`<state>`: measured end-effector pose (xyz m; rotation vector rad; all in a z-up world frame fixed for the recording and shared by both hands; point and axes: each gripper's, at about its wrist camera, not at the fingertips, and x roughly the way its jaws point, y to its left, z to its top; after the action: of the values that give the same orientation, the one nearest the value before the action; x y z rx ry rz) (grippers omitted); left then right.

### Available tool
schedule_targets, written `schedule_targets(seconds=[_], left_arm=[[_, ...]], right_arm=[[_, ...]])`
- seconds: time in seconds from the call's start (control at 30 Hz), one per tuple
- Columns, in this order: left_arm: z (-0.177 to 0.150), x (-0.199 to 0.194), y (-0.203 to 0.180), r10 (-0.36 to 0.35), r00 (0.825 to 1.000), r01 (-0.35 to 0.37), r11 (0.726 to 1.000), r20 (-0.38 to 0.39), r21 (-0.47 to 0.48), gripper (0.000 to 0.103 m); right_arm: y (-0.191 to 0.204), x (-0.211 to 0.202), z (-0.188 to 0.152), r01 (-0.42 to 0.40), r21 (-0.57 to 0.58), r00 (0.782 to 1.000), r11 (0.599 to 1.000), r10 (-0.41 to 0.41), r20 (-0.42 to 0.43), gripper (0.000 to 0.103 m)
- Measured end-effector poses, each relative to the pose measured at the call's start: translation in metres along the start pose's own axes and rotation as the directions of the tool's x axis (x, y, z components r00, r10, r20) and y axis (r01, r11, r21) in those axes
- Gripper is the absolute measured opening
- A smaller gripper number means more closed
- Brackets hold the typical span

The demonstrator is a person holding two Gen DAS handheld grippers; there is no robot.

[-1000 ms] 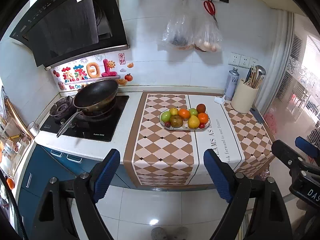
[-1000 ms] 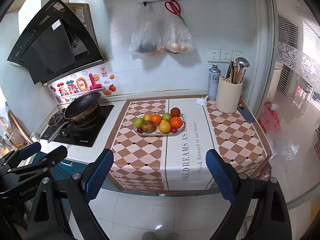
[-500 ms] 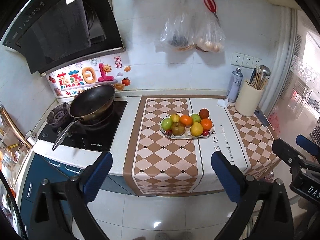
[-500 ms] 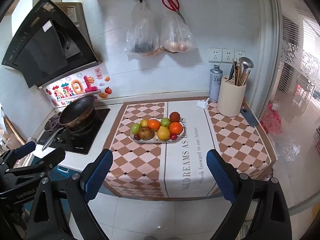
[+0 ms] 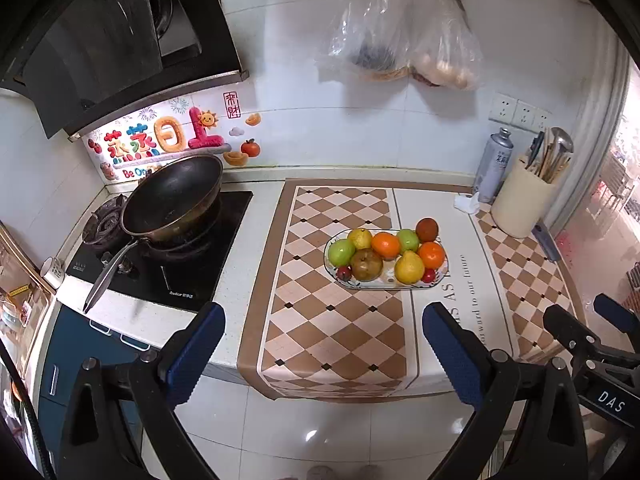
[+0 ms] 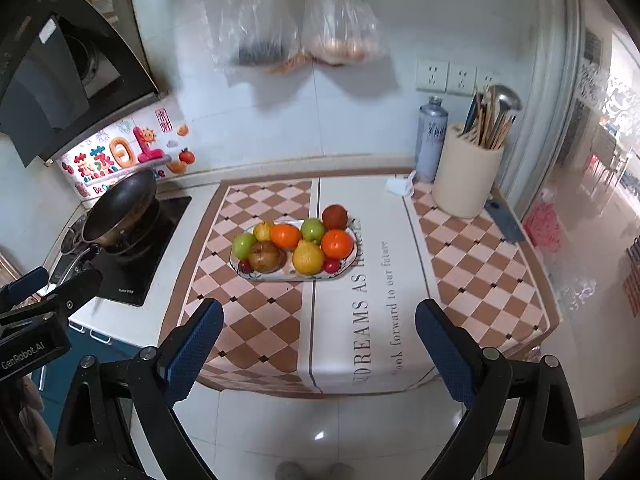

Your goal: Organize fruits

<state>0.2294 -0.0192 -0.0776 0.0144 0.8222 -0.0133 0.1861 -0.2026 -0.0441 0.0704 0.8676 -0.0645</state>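
An oval white plate [image 5: 440, 278] [image 6: 354, 256] sits on the checked cloth of the counter, heaped with fruit: green apples [image 5: 341, 252] [image 6: 243, 245], oranges [image 5: 431, 255] [image 6: 337, 243], a yellow pear [image 5: 409, 267] [image 6: 307, 258], a brown pear [image 5: 366, 265] [image 6: 264, 256], a dark red fruit [image 5: 427, 229] [image 6: 334, 217] and small red ones. My left gripper [image 5: 324, 346] stands wide open with nothing between its fingers, short of the counter's front edge. My right gripper [image 6: 318, 340] is likewise open and bare, near the same edge, well short of the plate.
A black wok [image 5: 172, 200] [image 6: 120, 210] rests on the stove at the left. A cream utensil holder [image 5: 520, 204] [image 6: 466, 176] and a grey can [image 5: 494, 166] [image 6: 431, 140] stand at the back right. Two plastic bags [image 5: 400, 40] [image 6: 296, 24] hang on the wall.
Both grippers have come closer to the counter and lower; the plate of fruit looms larger. The left gripper's fingers have spread wider since the earliest frame.
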Motion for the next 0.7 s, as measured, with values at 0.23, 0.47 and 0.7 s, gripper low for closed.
schedule_targets(seconds=[0.23, 0.47, 0.7], left_arm=[[0.002, 0.026, -0.001, 0.015, 0.999, -0.015, 1.0, -0.034, -0.002, 0.101], [0.0, 0.041, 0.003, 0.018, 0.998, -0.019, 1.0, -0.065, -0.01, 0.101], [-0.001, 0.043, 0.002, 0.013, 0.998, -0.014, 1.0, -0.069, -0.004, 0.101]], right_arm=[[0.002, 0.03, 0.003, 0.02, -0.013, 0.999, 1.0, -0.02, -0.035, 0.099], [0.006, 0.04, -0.001, 0.023, -0.023, 0.999, 0.999, -0.024, -0.045, 0.1], [0.009, 0.039, 0.0, 0.025, -0.031, 0.999, 0.999, -0.027, -0.039, 0.1]])
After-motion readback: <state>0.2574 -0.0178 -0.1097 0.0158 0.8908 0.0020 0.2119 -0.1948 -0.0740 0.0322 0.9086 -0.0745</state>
